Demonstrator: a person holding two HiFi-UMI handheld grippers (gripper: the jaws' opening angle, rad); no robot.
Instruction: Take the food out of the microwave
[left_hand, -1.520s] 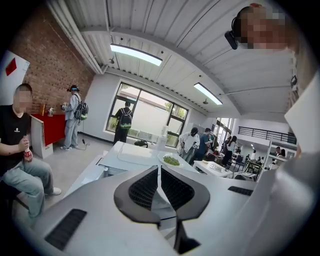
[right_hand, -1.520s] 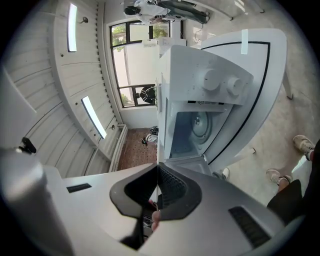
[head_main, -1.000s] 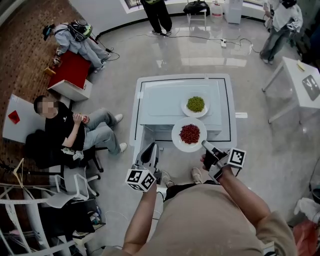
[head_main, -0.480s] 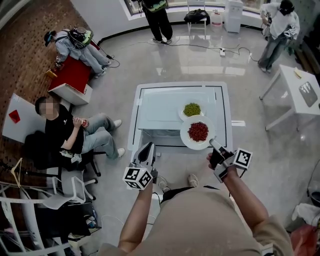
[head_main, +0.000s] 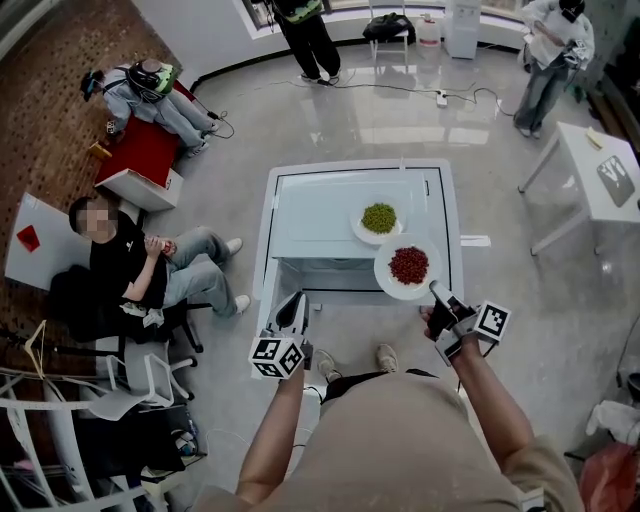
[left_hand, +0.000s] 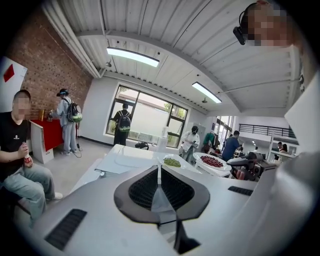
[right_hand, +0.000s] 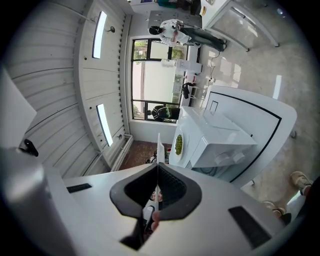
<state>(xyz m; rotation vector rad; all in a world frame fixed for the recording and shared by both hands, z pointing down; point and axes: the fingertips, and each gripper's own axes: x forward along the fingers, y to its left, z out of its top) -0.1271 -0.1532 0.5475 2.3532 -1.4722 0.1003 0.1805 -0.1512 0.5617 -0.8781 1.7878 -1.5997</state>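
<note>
Right tool is clamped tight on the near rim of the red-food plate; its own view shows the rim edge-on betw. the pads. Plate's up in the air, approx. level, over the front-right corner of the microwave. It's just beside the green-food plate, which sits on the microwave top. Can't tell from above if the two rims clear each other. Left tool hangs low at the microwave's front-left, jaws together, nothing in them. Microwave stands on the white counter.

Step, I'd say: red dish is out, set-down pending. Nxt move prob. wants the plate kept flat so nothing rolls off. Lower it onto bare top w/ a gap from the green one, and let the pads go only once it rests. One-edge grip = tilt risk.
</note>
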